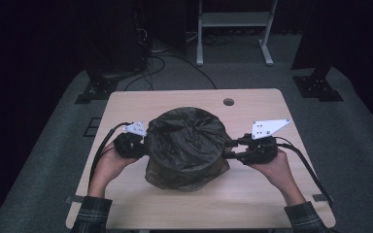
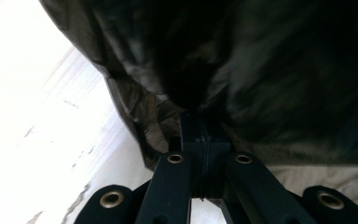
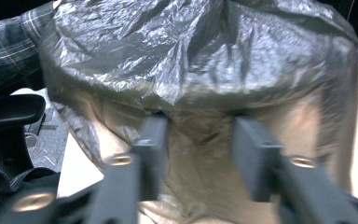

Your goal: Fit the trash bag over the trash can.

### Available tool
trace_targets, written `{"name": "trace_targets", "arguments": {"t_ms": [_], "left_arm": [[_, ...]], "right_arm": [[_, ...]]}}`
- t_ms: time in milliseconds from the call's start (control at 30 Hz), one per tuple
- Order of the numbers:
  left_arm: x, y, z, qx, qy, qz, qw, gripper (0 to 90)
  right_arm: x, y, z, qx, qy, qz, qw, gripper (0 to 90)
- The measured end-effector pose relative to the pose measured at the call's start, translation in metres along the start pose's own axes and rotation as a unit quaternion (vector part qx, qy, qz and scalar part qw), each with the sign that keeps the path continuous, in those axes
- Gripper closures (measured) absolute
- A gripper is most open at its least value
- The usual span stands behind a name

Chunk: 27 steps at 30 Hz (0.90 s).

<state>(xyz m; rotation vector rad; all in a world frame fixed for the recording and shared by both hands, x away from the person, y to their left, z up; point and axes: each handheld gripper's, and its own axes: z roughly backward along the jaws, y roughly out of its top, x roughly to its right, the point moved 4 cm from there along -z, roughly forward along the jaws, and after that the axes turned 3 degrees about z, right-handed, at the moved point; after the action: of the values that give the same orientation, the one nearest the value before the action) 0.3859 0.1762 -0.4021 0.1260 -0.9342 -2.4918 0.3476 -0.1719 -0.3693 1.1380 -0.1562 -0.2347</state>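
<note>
Left gripper (image 1: 141, 145) clenched on the crinkled dark-grey plastic bag (image 1: 187, 145) anchors it over the bin, while right gripper (image 1: 230, 149), jaws parted, straddles film unpinched.

The pale wood-grain rectangular surface (image 1: 252, 194) has rounded corners and a small round hole (image 1: 228, 102) near its far edge, and it stands on grey carpeted floor (image 1: 359, 145). Directly on it, between the two pairs of black fingers (image 3: 254, 154), sits a bulky round thing wrapped in a dark, crinkled translucent plastic bag (image 1: 187, 145), its loose hem spread on the wood just below the fingers. Bare wood lies to the outer side of each pair of fingers.
</note>
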Motion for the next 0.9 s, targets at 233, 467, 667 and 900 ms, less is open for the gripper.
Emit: {"name": "trace_targets", "arguments": {"t_ms": [233,467,667,900], "left_arm": [[-0.001,-0.001,0.002,0.006,-0.003,0.002,1.0000,90.0],[-0.003,-0.010,-0.005,-0.007,-0.010,0.012,0.9999,90.0],[-0.004,-0.014,-0.008,-0.005,-0.021,0.020,0.9996,90.0],[0.001,-0.017,-0.008,-0.005,-0.034,0.015,0.9993,90.0]], "right_arm": [[-0.003,-0.001,0.001,-0.004,0.009,0.002,0.9999,90.0],[-0.010,-0.026,-0.009,-0.059,0.024,-0.004,0.9980,90.0],[-0.008,-0.050,-0.026,-0.093,0.042,-0.025,0.9945,90.0],[-0.013,-0.061,-0.038,-0.121,0.052,-0.026,0.9909,90.0]]}}
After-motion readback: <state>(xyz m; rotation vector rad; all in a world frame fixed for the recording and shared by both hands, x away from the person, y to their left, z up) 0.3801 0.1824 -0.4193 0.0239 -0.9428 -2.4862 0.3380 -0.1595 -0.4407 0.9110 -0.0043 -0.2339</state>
